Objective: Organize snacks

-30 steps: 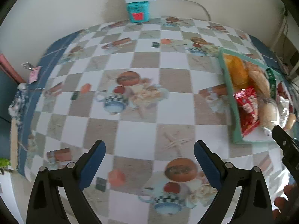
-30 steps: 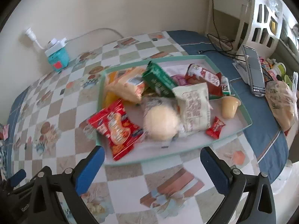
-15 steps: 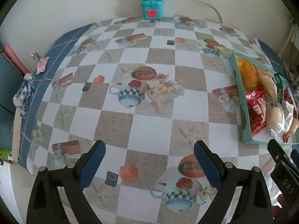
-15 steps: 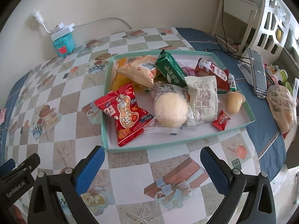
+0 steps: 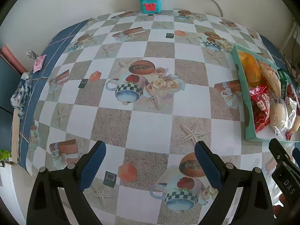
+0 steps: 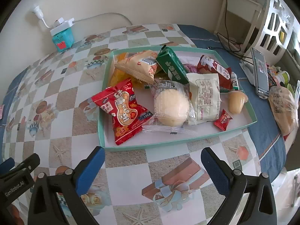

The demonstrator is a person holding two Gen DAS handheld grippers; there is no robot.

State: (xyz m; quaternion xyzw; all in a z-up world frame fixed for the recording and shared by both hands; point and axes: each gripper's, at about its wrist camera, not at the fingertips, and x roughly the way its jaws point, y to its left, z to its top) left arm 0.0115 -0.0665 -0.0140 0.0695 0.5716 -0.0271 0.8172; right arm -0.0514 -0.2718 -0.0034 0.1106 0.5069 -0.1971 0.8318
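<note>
Clearly, the risk is lying in the clutter: with packets overlapping in the teal tray [image 6: 102, 116], open jaws coming down could be pinching two wrappers together or crushing the soft round bun [image 6: 171, 108]. The right gripper [image 6: 152, 162] and left gripper [image 5: 150, 156] are both standing wide open, gripping nothing, hovering over the tablecloth [image 5: 150, 123]. The tray is sitting mid-frame in the right view, holding the red peanut packet [image 6: 124, 110], green carton [image 6: 172, 66] and jelly cup [image 6: 236, 102].

Bright soft daylight, faint shadows, sharp focus, strong fisheye bending, dark corners
</note>
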